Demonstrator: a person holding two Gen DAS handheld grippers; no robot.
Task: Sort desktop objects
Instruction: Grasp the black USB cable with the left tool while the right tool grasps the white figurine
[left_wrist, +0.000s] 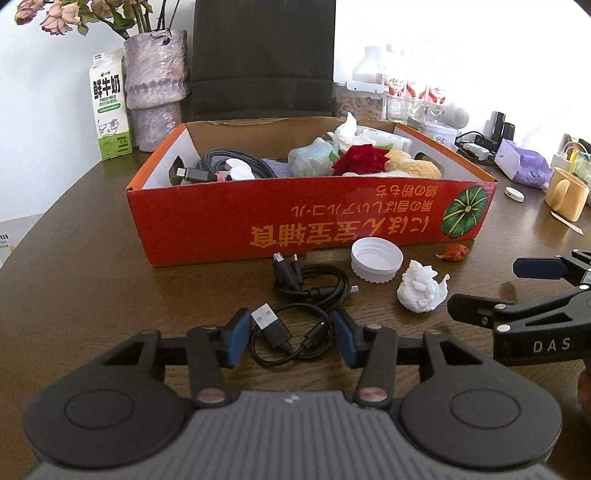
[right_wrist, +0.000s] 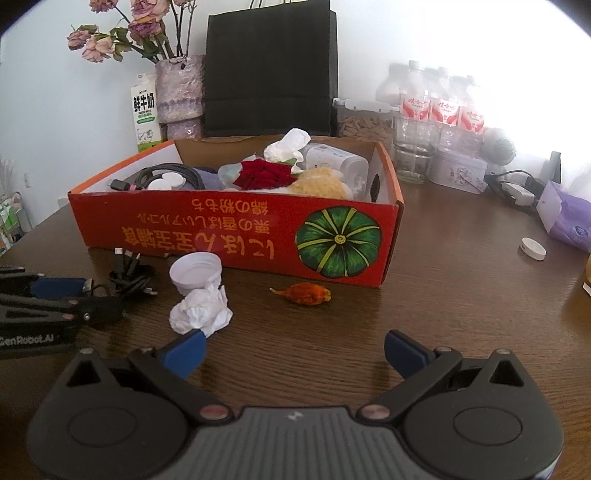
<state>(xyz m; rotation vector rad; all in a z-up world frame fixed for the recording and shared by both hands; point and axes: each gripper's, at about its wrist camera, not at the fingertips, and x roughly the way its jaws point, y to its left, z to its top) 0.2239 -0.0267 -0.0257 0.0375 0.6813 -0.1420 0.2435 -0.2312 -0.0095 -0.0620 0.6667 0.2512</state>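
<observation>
My left hand-held gripper (left_wrist: 291, 338) is open partway, its blue pads straddling the loose loop of a black cable (left_wrist: 295, 314) that lies on the table (left_wrist: 92, 295) near its front edge; the plug end sits between the pads, and I cannot tell whether either pad touches it. My right hand-held gripper (right_wrist: 293, 352) is spread wide and holds nothing, hovering over bare wood with a crumpled tissue (right_wrist: 201, 310) just beyond its left pad.

I judge the step in hand to be picking up the cable. The next move calls for closing on the bundled strands, not a single loop, so the tail does not drag, then lifting over the near wall of the red box (left_wrist: 314, 218), which already holds a grey cord, a red flower and other bits.

A white cap (left_wrist: 376, 260) stands just beside the cable, touching or nearly touching the box wall, and a small orange scrap (right_wrist: 303, 293) lies near the box's right corner. The table to the right of the box is mostly open; a white disc (right_wrist: 533, 248) sits well apart toward the right edge.
</observation>
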